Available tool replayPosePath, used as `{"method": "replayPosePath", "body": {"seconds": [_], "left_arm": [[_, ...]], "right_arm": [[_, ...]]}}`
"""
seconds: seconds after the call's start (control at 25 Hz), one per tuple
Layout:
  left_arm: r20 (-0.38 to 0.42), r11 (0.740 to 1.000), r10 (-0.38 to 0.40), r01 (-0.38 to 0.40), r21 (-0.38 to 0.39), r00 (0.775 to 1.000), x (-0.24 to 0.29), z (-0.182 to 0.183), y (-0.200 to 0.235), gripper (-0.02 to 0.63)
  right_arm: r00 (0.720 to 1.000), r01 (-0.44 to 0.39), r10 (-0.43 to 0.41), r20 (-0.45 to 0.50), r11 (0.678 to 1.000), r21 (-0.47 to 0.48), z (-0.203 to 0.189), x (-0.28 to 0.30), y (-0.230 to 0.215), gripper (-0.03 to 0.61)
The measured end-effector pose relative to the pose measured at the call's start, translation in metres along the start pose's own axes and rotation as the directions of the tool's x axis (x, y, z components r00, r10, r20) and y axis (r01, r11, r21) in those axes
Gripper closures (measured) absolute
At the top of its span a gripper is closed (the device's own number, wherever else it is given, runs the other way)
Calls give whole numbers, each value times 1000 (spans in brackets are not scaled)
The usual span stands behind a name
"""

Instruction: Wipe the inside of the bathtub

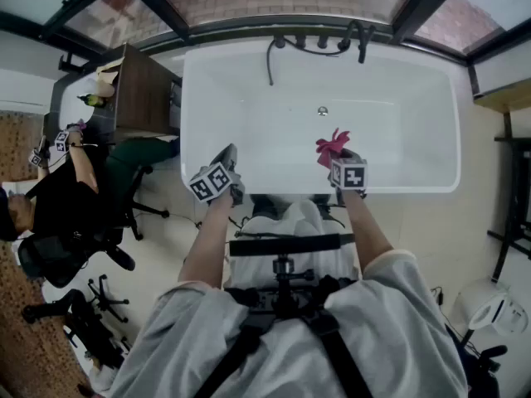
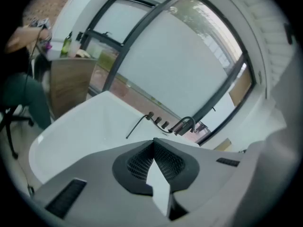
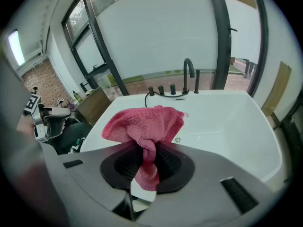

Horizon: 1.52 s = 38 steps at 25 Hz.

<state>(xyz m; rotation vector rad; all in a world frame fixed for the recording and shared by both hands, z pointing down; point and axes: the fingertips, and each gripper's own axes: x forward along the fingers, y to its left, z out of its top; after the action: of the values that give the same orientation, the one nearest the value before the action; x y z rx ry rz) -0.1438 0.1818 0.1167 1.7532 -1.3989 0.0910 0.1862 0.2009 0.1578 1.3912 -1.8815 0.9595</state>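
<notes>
While the right gripper [image 3: 147,150] pinches a pink cloth [image 3: 142,122] tightly between its jaws, the left gripper [image 2: 154,150] is closed on nothing (its tips meet). Both hover at the near rim of the white bathtub [image 1: 398,114], whose black faucet [image 1: 358,38] stands at the far edge.

Bright daylight, fisheye edges, perhaps slightly soft

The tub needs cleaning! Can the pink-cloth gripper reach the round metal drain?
Probably yes: the right gripper, jaws shut on the pink knitted cloth, hangs over the white bathtub; nothing blocks the round metal drain.
</notes>
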Motion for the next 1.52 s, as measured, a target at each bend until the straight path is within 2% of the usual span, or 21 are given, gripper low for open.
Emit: {"method": "replayPosePath", "body": {"seconds": [0.08,0.24,0.32,0.44,0.56,0.76,0.96,1.12,1.32,1.52], "left_arm": [[22,987,-47,43,156,999,-6,14,-23,607],[69,906,-120,81,416,990,-24,45,-66,607],[101,868,-133,67,492,986,-36,59,-80,607],[148,827,-145,38,561,978,-53,79,-96,607],[180,797,-164,22,604,970,-69,94,-111,607],[216,784,-207,29,621,954,-90,116,-136,607],[201,738,-240,44,673,950,-97,133,-165,607],[194,706,-235,30,708,952,-96,142,-188,607],[200,701,-199,-3,713,959,-80,140,-206,607],[209,693,-175,-30,720,962,-62,132,-211,607]], "right_arm": [[998,-9,10,63,1000,-11,16,-13,3,509],[979,-30,35,199,999,-32,52,-44,9,509],[963,-34,44,265,999,-43,71,-62,10,509],[935,-39,61,350,997,-69,96,-91,13,509],[906,-35,79,416,993,-113,114,-120,19,509],[865,-31,123,486,981,-192,138,-164,34,509],[850,-13,166,500,956,-294,160,-187,51,509],[846,-8,219,487,918,-397,184,-190,63,509],[837,-9,290,465,856,-516,202,-172,61,509],[844,-16,329,423,803,-595,213,-139,58,509]]}}
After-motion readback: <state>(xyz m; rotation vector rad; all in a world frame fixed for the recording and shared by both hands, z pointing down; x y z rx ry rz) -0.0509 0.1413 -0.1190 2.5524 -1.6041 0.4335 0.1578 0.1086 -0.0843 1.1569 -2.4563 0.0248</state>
